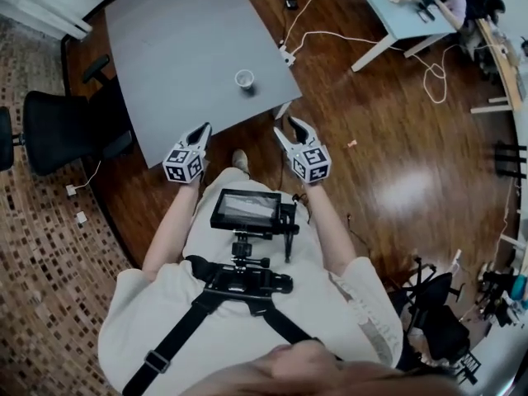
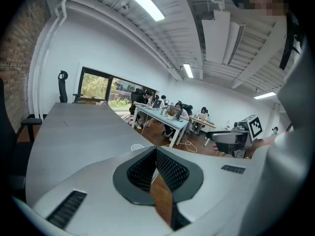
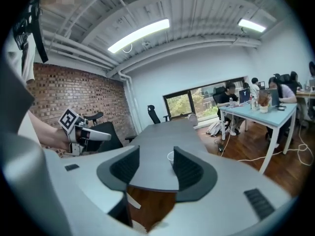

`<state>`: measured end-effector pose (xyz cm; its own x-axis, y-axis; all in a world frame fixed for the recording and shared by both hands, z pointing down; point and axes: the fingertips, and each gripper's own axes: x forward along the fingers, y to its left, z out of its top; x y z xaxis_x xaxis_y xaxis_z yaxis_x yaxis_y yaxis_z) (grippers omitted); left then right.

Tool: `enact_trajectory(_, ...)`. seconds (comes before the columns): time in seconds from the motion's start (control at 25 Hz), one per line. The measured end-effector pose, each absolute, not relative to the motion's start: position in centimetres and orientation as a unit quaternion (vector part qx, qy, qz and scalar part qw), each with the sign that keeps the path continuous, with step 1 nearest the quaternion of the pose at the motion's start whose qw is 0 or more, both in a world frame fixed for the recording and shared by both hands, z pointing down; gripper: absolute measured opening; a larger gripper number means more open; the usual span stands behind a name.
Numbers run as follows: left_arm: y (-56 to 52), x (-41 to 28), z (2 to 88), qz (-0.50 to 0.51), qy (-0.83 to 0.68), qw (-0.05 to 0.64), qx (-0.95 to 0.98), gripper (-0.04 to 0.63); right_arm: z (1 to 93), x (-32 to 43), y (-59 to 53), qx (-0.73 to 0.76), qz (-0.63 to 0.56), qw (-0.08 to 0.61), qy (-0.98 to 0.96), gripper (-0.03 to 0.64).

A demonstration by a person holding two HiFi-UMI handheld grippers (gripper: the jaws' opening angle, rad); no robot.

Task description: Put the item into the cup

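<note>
A small white cup (image 1: pixel 244 79) stands near the front right corner of the grey table (image 1: pixel 181 40). It also shows as a white rim beyond the jaws, cup (image 2: pixel 138 146) and cup (image 3: pixel 171 156). Both grippers hover off the table's near edge, above the wooden floor. My left gripper (image 1: pixel 205 129) is shut, its pads meeting at the tip with nothing between them (image 2: pixel 155 150). My right gripper (image 1: pixel 289 127) stands open and empty (image 3: pixel 155 154), pointing at the cup. I see no separate item outside the cup; what is inside it I cannot tell.
A black office chair (image 1: pixel 58 130) stands left of the table. A white power strip with cables (image 1: pixel 287 54) lies on the floor right of the table. A light-blue desk (image 1: pixel 396 7) with seated people is at the back right. A monitor rig (image 1: pixel 246 209) hangs on the person's chest.
</note>
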<state>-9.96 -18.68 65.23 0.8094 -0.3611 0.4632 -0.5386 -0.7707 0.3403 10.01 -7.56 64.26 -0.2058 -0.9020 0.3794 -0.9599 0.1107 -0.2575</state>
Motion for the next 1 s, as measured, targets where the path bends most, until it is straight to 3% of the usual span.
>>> enact_trajectory(0.36,-6.0,-5.8,63.4,0.181,-0.224,0.234,0.929,0.0,61.5,12.6,5.1,0.633,0.215,0.049,-0.742,0.224)
enact_trajectory(1.0,12.0,-7.6,61.4,0.173,-0.277,0.226,0.918,0.002,59.2,9.3,20.4,0.578,0.226,0.035,-0.783,0.207)
